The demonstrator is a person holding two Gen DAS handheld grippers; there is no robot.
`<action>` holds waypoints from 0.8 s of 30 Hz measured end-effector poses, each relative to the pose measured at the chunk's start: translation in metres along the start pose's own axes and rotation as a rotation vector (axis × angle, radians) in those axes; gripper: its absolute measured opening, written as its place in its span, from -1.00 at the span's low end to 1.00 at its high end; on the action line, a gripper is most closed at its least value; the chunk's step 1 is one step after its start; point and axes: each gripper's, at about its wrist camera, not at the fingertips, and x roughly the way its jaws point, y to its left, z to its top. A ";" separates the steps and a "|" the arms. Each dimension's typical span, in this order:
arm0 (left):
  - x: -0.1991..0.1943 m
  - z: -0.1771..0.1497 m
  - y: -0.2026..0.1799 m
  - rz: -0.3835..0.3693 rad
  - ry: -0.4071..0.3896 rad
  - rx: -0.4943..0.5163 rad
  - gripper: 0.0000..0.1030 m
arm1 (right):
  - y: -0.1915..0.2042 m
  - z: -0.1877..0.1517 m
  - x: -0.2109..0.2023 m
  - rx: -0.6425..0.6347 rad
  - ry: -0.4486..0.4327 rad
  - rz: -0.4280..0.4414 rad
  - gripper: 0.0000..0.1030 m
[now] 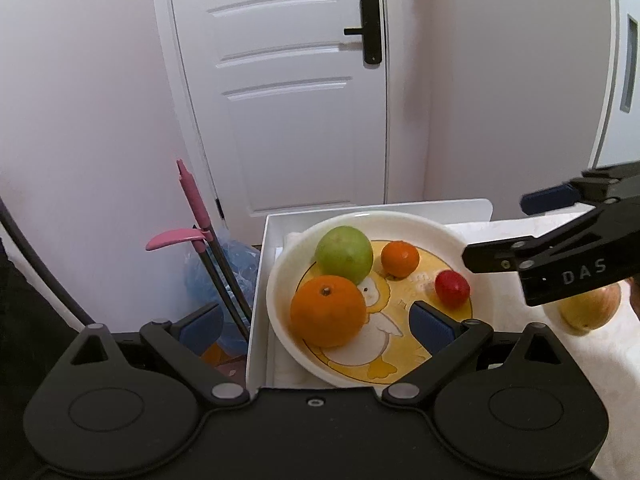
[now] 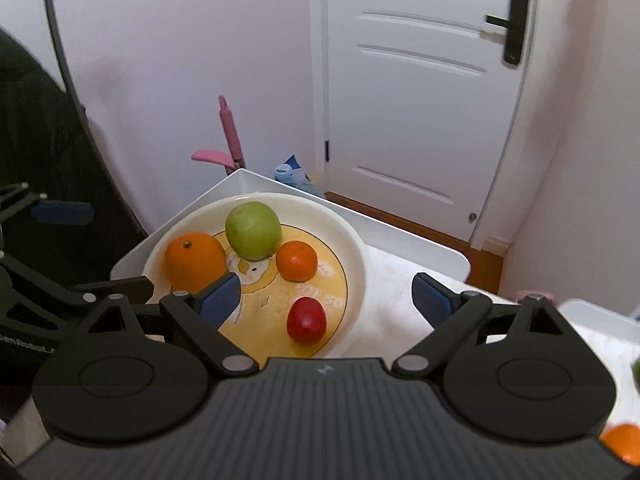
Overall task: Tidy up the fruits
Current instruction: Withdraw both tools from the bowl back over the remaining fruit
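A white plate [image 1: 274, 288] [image 2: 357, 264] with a yellow duck picture holds a green apple [image 1: 344, 255] [image 2: 253, 230], a large orange [image 1: 328, 311] [image 2: 195, 262], a small orange [image 1: 400, 259] [image 2: 297, 261] and a red fruit [image 1: 452, 289] [image 2: 306, 320]. My left gripper [image 1: 316, 326] [image 2: 106, 247] stands open at the plate's near left side; its pads touch nothing. My right gripper [image 2: 327, 300] [image 1: 516, 228] hangs open over the plate's right edge, above the red fruit, which lies free. A yellow mango [image 1: 588, 308] lies on the table, partly behind the right gripper.
The plate sits in a white tray [image 1: 256, 320] [image 2: 420, 246] at the table's far corner. Another orange [image 2: 622, 442] and a white container [image 2: 600, 314] are at the right. Beyond the edge stand a pink-handled broom [image 1: 192, 200], a blue bag [image 1: 236, 264] and a door [image 1: 300, 120].
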 end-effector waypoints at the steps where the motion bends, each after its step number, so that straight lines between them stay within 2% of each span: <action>1: -0.003 0.001 0.000 -0.002 -0.002 -0.007 0.98 | 0.000 0.000 -0.005 0.019 -0.001 -0.003 1.00; 6: -0.018 0.004 -0.006 0.007 -0.026 -0.018 1.00 | 0.001 -0.006 -0.032 0.085 -0.009 -0.025 1.00; 9: -0.026 0.005 -0.010 0.010 -0.034 -0.007 1.00 | 0.001 -0.012 -0.050 0.109 -0.021 -0.067 1.00; 16: -0.050 0.004 -0.020 -0.035 -0.049 0.013 1.00 | -0.008 -0.027 -0.095 0.177 -0.051 -0.133 1.00; 24: -0.080 -0.001 -0.047 -0.032 -0.076 0.012 1.00 | -0.030 -0.051 -0.145 0.180 -0.050 -0.187 1.00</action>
